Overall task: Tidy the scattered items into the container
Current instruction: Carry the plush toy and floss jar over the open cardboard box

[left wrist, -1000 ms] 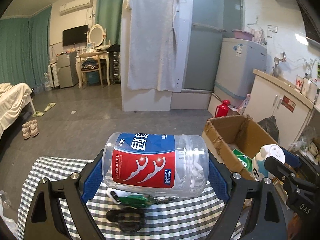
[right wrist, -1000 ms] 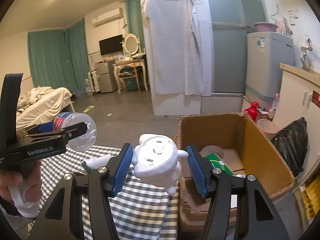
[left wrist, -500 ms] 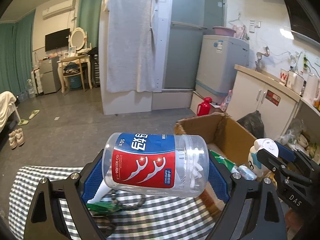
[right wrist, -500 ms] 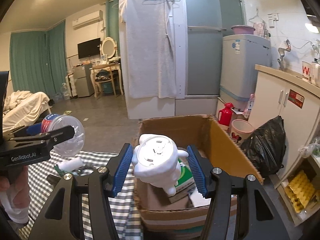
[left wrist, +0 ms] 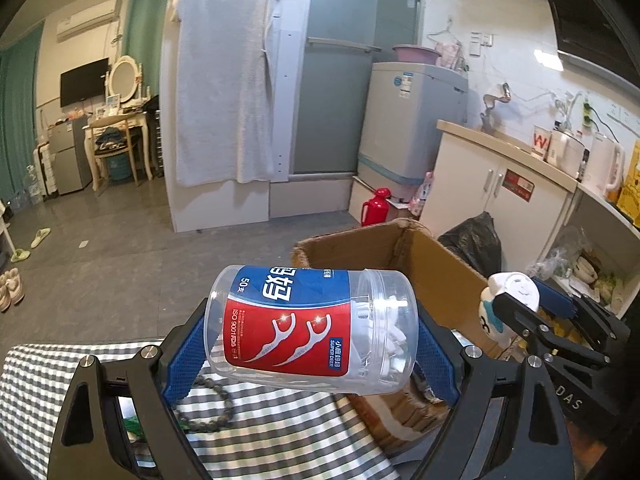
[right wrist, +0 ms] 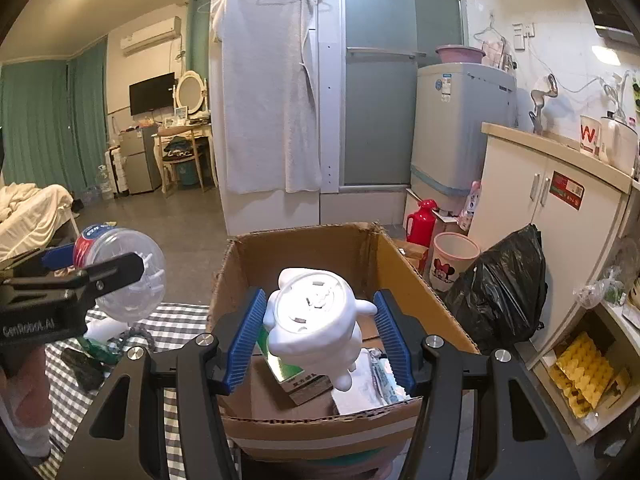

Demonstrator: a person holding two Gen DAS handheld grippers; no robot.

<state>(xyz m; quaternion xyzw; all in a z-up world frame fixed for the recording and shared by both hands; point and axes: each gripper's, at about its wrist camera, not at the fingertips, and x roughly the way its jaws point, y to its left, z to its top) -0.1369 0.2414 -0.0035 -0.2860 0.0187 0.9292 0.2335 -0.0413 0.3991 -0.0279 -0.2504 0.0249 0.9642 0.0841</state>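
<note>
My left gripper (left wrist: 308,354) is shut on a clear floss-pick jar (left wrist: 312,328) with a red and blue label, held sideways above the checked tablecloth (left wrist: 280,436), left of the cardboard box (left wrist: 436,272). My right gripper (right wrist: 320,340) is shut on a white cartoon figurine (right wrist: 312,320), and it hangs over the open cardboard box (right wrist: 296,252). A green packet (right wrist: 296,376) and white wrappers lie inside the box. The left gripper with the floss-pick jar (right wrist: 124,276) shows at the left of the right wrist view. The white figurine (left wrist: 504,300) shows at the right of the left wrist view.
A dark bead string (left wrist: 208,412) and small green and black items (right wrist: 88,356) lie on the tablecloth. Right of the box stand a black rubbish bag (right wrist: 504,292), a pink bin (right wrist: 452,260) and white cabinets (right wrist: 552,216). A person's hand (right wrist: 24,392) holds the left gripper.
Both grippers have swung right with their loads. The box has come to the centre under the right gripper, and the figurine now hangs over its inside instead of the tablecloth.
</note>
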